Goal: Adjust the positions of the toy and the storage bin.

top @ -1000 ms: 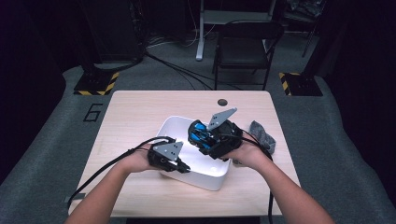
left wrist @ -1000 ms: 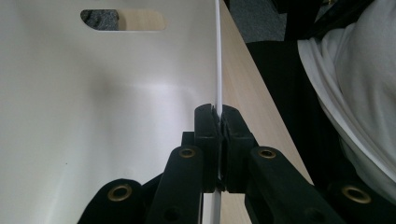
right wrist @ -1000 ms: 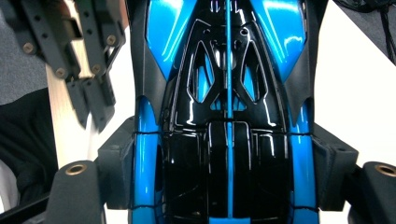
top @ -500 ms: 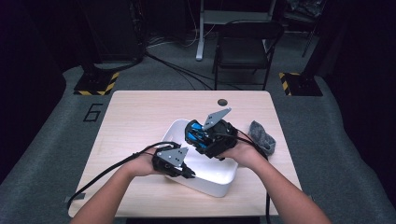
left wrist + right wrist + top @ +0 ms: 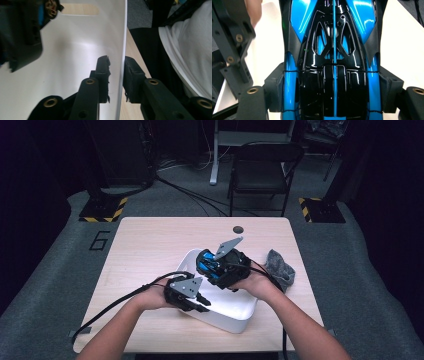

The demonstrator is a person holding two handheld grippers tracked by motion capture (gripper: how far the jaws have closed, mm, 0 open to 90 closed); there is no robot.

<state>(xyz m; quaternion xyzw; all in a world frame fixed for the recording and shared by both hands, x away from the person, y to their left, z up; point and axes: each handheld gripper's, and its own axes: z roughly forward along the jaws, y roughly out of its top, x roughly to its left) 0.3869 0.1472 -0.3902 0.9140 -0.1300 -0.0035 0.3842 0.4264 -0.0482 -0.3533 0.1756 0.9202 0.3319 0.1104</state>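
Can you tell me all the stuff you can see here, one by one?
toy car: one, shiny blue and black, gripped over the tub
tub: one, white, on the table's near middle, slightly tilted
cloth: one, grey, crumpled, on the table to the right of the tub
table: one, pale wood, with a small dark round hole near its far edge
chair: one, black, behind the table
floor marks: two, yellow and black striped, on the grey floor at far left and far right
left gripper: one, black, its jaws either side of the tub's wall, just been opening
right gripper: one, black, clamped on the toy car's sides
forearms: two, coming in from the bottom
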